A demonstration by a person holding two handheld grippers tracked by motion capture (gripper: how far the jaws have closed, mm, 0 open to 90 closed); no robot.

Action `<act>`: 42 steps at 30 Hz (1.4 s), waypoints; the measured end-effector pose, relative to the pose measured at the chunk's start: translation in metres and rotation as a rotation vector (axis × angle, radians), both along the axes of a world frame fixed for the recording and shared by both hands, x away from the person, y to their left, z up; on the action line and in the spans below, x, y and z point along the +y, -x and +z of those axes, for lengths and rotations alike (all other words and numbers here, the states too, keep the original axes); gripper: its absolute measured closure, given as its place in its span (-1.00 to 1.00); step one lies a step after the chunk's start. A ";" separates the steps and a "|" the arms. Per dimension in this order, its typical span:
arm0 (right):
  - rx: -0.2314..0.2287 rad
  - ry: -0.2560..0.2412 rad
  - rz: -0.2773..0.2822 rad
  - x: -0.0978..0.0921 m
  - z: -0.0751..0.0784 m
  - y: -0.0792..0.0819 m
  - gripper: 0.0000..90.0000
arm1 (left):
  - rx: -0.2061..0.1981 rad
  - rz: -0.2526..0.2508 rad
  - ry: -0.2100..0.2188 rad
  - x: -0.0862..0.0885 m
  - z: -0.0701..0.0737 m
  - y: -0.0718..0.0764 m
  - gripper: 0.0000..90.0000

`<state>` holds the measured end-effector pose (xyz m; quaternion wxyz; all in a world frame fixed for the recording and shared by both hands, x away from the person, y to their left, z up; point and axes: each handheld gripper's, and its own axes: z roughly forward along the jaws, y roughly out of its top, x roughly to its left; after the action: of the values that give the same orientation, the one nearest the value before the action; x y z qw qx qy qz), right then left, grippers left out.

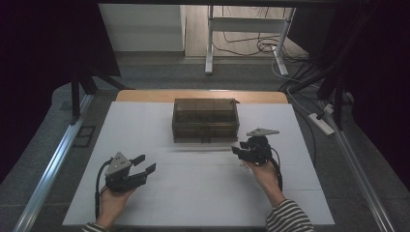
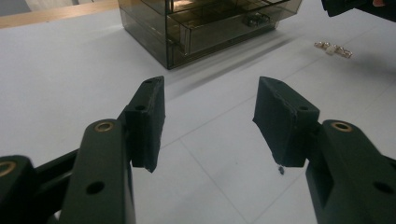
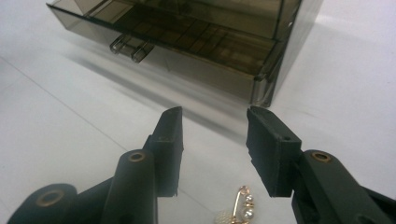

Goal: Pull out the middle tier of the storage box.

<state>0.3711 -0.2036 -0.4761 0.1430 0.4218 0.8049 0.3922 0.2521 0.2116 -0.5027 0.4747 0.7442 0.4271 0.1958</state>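
The right gripper [image 3: 214,140] hovers with its jaws spread and nothing between them, just above a small gold brooch with pearls [image 3: 238,210] that lies on the white bench [image 3: 56,130] directly under its fingertips. Ahead of this gripper, close by, stands a smoky transparent drawer box [image 3: 224,42], its lower drawer pulled slightly out. The left gripper [image 2: 209,121] is also spread wide and empty, well apart from the brooch [image 2: 332,49], which lies ahead to its right.

Gold brooch [image 3: 236,212] cut by frame bottom, box [image 2: 205,25] top cropped
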 end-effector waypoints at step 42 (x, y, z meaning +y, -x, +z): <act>0.005 0.052 0.023 -0.002 0.000 -0.038 0.45 | 0.168 0.000 -0.112 -0.052 0.004 -0.104 0.37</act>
<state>0.4089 -0.2054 -0.4760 0.1472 0.4095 0.8199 0.3719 0.3561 0.1600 -0.4988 0.3949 0.7834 0.4538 0.1561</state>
